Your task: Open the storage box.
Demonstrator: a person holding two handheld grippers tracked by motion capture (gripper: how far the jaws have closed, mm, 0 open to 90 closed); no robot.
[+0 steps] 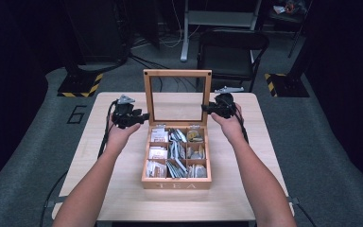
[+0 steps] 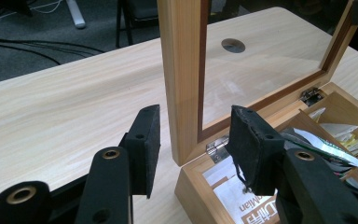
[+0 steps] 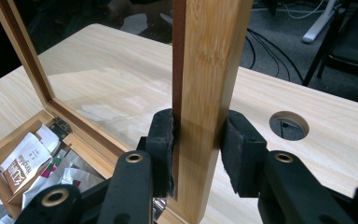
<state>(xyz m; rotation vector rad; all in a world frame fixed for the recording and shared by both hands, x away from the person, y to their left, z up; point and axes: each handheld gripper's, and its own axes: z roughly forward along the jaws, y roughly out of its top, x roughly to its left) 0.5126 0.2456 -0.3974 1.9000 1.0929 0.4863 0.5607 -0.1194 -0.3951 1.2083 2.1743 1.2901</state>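
A black folding chair [image 1: 233, 49] beyond the table [image 1: 123, 189] — cables [image 1: 146, 61] trailing across grey floor.

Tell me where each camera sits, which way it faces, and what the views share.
High view: above the person's side, looking forward and down on the pale wooden table; both forearms, left gripper, right gripper.
Left gripper view: rides the left gripper; its jaws straddle the lid's side rail without touching.
Right gripper view: rides the right gripper, jaws clamped on the opposite rail.
Shared: the wooden tea box and its upright glass-paned lid.
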